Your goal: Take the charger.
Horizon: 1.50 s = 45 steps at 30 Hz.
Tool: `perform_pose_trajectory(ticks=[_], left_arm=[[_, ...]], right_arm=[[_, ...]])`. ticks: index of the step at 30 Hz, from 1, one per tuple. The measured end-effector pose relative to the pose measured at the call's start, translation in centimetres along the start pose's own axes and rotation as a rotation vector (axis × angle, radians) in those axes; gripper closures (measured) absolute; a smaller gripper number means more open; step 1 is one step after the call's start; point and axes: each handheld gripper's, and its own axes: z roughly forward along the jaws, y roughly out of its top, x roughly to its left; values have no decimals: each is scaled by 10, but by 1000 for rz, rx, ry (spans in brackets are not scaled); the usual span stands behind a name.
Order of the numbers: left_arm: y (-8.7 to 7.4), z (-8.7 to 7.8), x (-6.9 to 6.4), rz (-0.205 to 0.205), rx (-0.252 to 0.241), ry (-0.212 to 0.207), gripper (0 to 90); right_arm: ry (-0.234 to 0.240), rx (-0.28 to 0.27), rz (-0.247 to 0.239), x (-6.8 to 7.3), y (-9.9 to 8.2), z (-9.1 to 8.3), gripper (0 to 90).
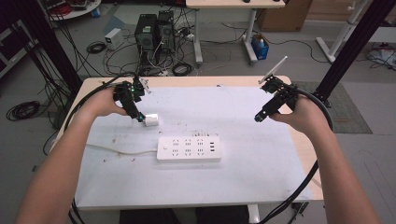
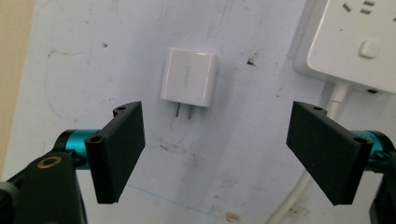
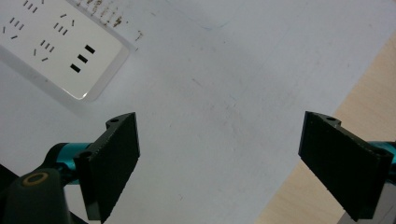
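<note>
A small white plug adapter (image 1: 151,121) (image 2: 189,77) lies flat on the white mat, its two metal prongs pointing toward my left gripper (image 1: 138,116) (image 2: 219,151). That gripper hovers just left of the adapter, jaws open wide with nothing between them. A white power strip (image 1: 188,149) (image 2: 357,39) (image 3: 56,44) with several sockets lies in the middle of the mat, its cord (image 1: 116,151) running left. My right gripper (image 1: 259,116) (image 3: 233,163) hangs open over bare mat near the right edge, apart from the strip.
The white mat (image 1: 252,140) covers most of a wooden table (image 1: 306,154), whose bare edge shows at the right. Computer towers (image 1: 154,32), cables and a second table's legs stand on the floor beyond the far edge.
</note>
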Motion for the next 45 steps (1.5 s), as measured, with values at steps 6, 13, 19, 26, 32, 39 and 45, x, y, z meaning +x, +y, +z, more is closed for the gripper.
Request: perform_pose_trajectory(ticks=[6,13,19,26,32,39,45], left_arm=[[-1,30,10,15,27,-27,195],[2,55,17,33,61,-39,195],[5,81,25,49,107,-54,235],[5,95,28,73,143,-65,323],[6,100,30,66,134,-80,384],[7,101,29,63,143,-79,418],[11,74,20,28,110,-29,421]], right_arm=[[6,6,-4,2,-2,5,120],[5,6,0,3,-6,8,119],[2,10,7,4,-11,10,120],[-2,26,13,6,-14,13,120],[1,31,12,6,-14,19,120],[5,33,14,4,-15,22,119],[17,33,15,3,-10,24,120]])
